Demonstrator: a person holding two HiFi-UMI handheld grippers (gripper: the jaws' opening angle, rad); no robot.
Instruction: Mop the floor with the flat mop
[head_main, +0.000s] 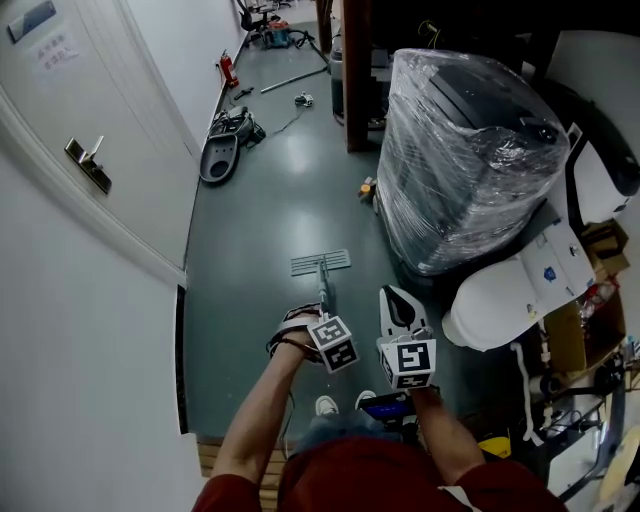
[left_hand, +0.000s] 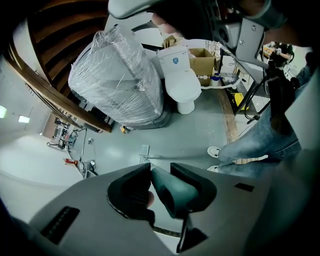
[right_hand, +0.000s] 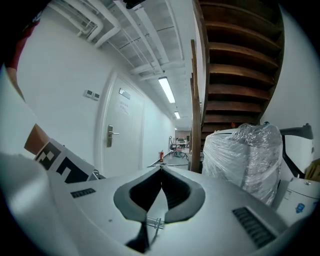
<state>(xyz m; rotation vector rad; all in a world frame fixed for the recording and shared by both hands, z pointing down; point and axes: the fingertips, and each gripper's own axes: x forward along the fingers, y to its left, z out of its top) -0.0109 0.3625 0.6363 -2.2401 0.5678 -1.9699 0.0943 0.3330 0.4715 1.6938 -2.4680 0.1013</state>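
While the left gripper (left_hand: 160, 168) clamped the teal, stiff, likely light flat mop handle (left_hand: 172, 192) between its fingers, the right gripper (right_hand: 161, 170) was closed, empty.

My flat mop (head_main: 320, 263): pale ribbed head lying flat on the grey floor (head_main: 260, 200), thin handle slanting up, teal grip clamped in my left claw (left_hand: 160, 169).

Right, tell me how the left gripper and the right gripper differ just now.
The left gripper grips the mop handle; the right gripper holds nothing. The left gripper points down at the floor; the right gripper points level along the corridor. Both are shut.
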